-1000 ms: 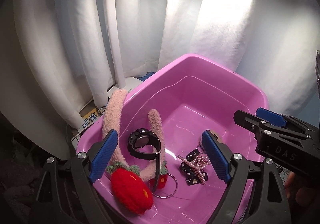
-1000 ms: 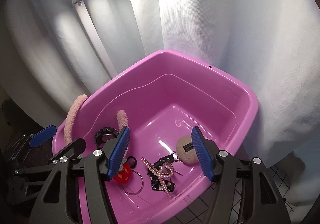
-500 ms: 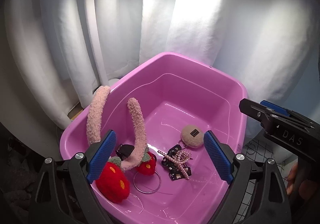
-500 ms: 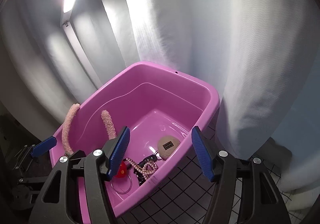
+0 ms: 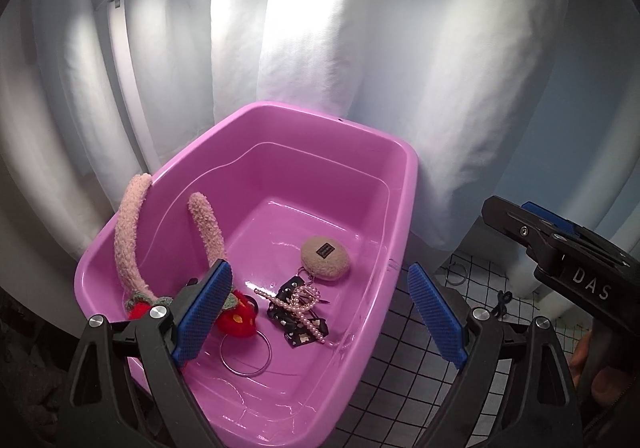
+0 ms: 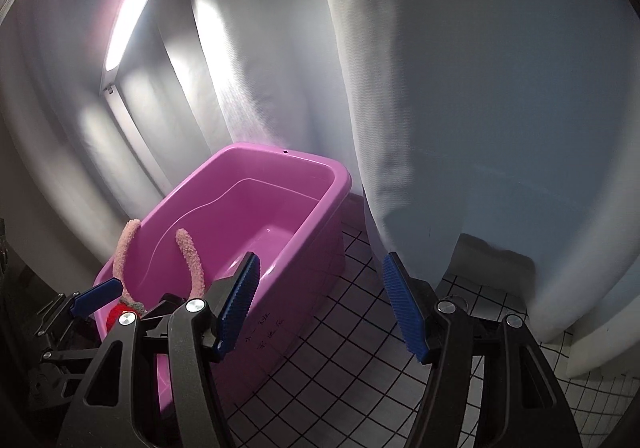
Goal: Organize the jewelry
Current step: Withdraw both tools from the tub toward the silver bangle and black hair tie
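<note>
A pink plastic tub holds the jewelry: a fuzzy pink headband with red strawberries, a silver hoop, a pearl hair clip on black clips, and a beige fluffy keychain. My left gripper is open and empty above the tub's near right side. My right gripper is open and empty over the grid mat, right of the tub. The right gripper also shows in the left wrist view.
White curtains hang close behind the tub. A black-and-white grid mat covers the table right of the tub. A small ring and a dark small item lie on the mat by the curtain.
Both grippers have pulled back and swung right, away from the tub. The right gripper now faces the mat beside the tub. The watch seen earlier is out of sight.
</note>
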